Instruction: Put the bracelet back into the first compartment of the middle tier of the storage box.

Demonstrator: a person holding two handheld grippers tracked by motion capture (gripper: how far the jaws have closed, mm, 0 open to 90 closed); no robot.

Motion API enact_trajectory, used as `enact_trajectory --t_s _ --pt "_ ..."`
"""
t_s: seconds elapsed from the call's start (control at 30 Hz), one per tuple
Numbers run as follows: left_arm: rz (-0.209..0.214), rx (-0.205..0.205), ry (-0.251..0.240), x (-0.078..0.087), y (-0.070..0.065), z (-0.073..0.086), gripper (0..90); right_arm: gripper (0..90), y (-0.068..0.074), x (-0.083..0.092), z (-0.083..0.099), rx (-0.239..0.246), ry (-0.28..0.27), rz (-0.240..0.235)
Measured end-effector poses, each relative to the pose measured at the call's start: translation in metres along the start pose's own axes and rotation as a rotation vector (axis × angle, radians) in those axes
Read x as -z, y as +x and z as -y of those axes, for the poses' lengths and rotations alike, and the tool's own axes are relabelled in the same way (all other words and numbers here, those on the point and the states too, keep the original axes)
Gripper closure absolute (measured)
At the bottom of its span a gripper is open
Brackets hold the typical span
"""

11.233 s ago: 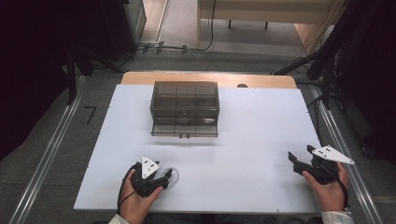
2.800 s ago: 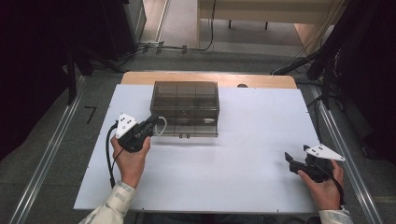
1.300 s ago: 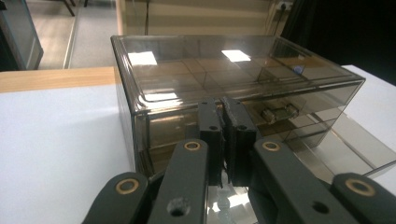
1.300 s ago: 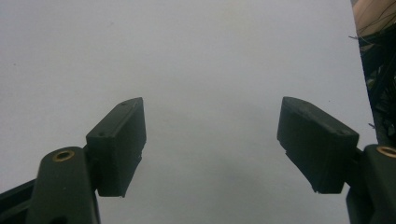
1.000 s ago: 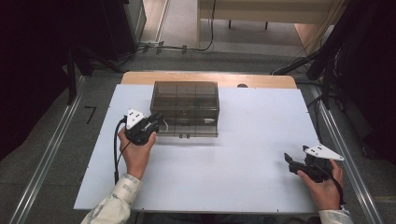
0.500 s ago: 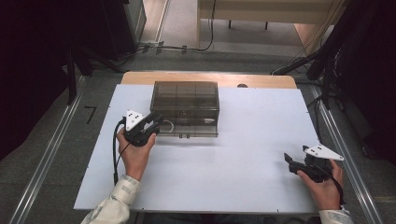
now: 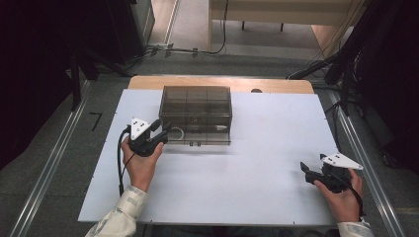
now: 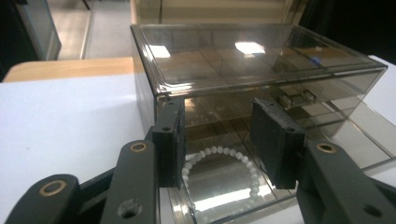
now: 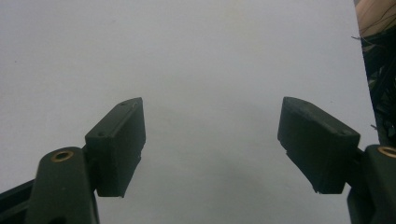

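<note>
Left gripper view: the bead ring (image 8: pixel 219 175) lies in the box's (image 8: pixel 261 60) low tray. The left hand-held gripper (image 8: pixel 219 140) has just been opening above it, holding nothing. The right hand-held gripper (image 9: pixel 210 140) is wide, over the bare surface (image 9: pixel 196 56).

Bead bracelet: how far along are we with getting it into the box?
Done: the white bead bracelet lies on the pulled-out drawer of the smoky clear box. In hand: the left gripper has just been opening, its jaws apart above the bracelet without pressing it. Left: probably closing the drawer. The right gripper rests open over the white table.
</note>
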State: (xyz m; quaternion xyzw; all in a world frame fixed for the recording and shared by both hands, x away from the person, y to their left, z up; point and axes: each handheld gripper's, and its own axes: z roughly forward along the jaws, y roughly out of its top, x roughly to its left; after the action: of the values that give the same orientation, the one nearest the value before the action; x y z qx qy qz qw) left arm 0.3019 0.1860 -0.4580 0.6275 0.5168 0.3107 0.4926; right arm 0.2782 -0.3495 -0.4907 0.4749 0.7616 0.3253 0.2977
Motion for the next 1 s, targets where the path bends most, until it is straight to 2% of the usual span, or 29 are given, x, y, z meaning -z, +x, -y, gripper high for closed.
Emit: enact_trajectory --t_s 0.53,1.0 --pt "-0.004 0.013 0.012 0.0031 0.0008 0.0009 48.0 21.8 -0.0003 0.0001 0.0002 0.001 0.0 0.001" --pt "-0.015 0.017 0.036 0.0082 0.0035 0.0048 31.2 21.8 -0.0004 0.0 0.0003 0.0 0.003 0.0"
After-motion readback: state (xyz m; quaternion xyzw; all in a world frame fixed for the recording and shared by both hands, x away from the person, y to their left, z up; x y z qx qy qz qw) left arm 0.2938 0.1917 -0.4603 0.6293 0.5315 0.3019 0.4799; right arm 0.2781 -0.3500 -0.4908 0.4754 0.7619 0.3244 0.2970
